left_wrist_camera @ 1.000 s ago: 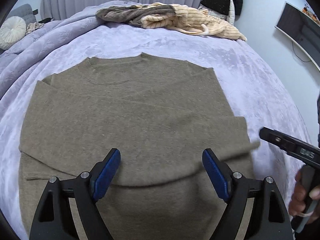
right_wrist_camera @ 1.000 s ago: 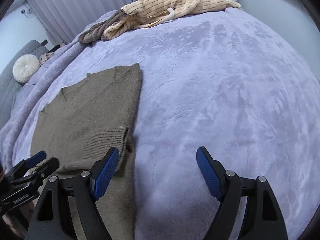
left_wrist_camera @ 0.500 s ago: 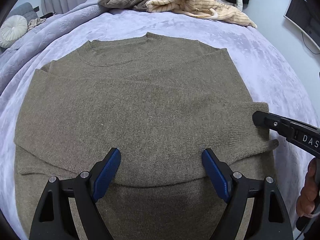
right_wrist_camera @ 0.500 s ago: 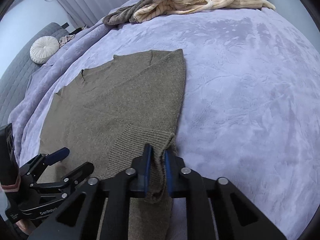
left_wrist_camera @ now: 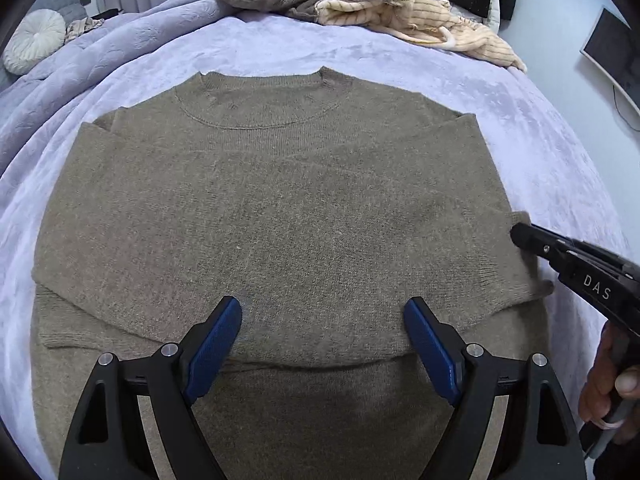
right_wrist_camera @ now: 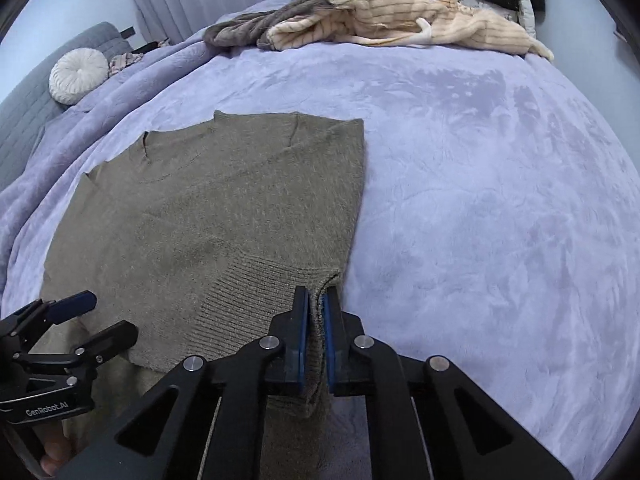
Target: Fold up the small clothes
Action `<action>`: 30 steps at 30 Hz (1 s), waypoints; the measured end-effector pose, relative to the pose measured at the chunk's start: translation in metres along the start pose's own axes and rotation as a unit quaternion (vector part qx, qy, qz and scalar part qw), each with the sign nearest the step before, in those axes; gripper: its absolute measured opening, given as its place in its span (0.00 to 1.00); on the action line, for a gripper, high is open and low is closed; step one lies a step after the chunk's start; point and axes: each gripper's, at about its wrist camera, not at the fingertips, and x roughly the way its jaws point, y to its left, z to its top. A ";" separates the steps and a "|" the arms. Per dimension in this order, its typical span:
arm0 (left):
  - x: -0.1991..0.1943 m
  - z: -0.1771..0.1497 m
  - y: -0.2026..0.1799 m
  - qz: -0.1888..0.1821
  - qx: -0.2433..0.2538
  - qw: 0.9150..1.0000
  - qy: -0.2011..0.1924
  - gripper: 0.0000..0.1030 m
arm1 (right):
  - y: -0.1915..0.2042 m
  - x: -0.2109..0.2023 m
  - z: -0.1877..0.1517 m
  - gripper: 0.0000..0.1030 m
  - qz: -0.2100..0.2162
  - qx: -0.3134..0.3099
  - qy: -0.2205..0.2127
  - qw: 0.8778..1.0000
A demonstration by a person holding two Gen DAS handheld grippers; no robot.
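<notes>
Sweater lies flat on the bed, sleeves folded in. My right tongs pinch its cuff; left tongs hang apart. Body fold remains.

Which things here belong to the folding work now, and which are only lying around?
In use:
- olive sweater
- right gripper, shut on its ribbed cuff
- left gripper, open above it

Lying about:
- striped cream garment
- grey-brown garment
- round white cushion
</notes>
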 end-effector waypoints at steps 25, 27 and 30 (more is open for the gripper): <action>0.013 0.033 0.097 0.070 -0.041 0.996 -0.023 0.82 | 0.069 0.023 -0.009 0.56 -0.015 -0.053 0.016 0.998; 0.017 0.045 0.112 0.074 -0.051 0.996 -0.023 0.82 | 0.072 0.024 -0.009 0.59 -0.019 -0.056 0.015 0.998; 0.028 0.063 0.134 0.085 -0.065 0.994 -0.015 0.82 | 0.076 0.026 -0.008 0.63 -0.028 -0.062 0.013 0.998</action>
